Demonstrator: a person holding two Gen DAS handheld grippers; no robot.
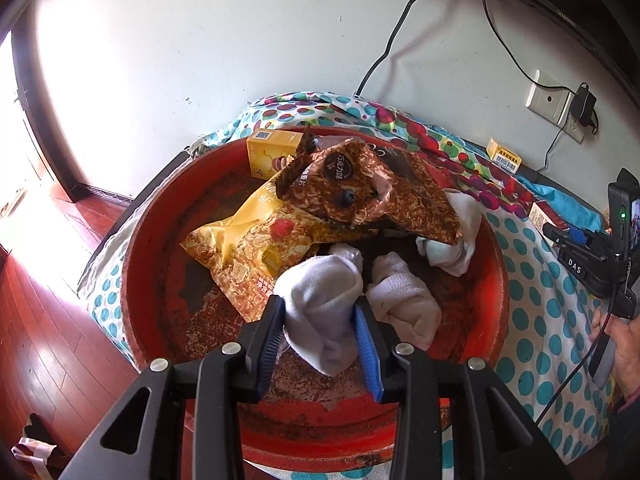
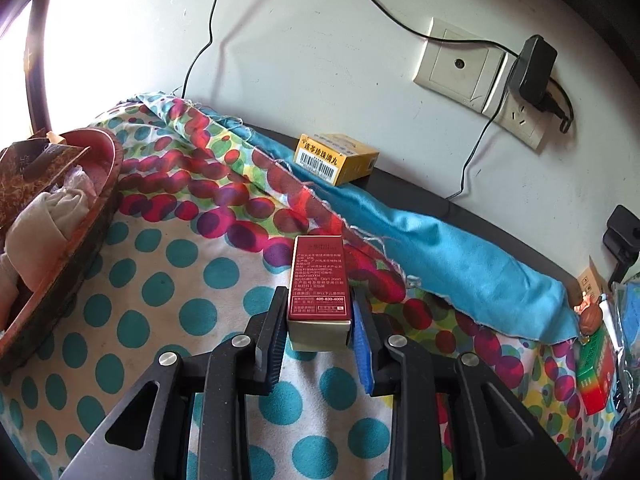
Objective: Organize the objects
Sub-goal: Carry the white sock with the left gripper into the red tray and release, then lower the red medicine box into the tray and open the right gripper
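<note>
White rolled cotton sock (image 1: pixel 320 304) sits pinched between the left gripper (image 1: pixel 320 312) fingers, inside the round red tray (image 1: pixel 152 240), likely for sorting. Beside the tray, the right gripper (image 2: pixel 320 312) fingers clamp a dark-red cardboard box (image 2: pixel 318 280), held above the dotted cloth (image 2: pixel 160 280).

A home room: polished reddish wooden floorboards (image 1: pixel 48 320), white plaster wall with a plugged-in socket plate (image 2: pixel 520 120), polka-dot cotton cloth (image 2: pixel 160 280) spread under the jaws.

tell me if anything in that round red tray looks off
The round red tray has its paint worn to dark flaky patches. It mixes balled white socks with a brown snack bag and a yellow snack bag. The left gripper pinches one white sock.
</note>
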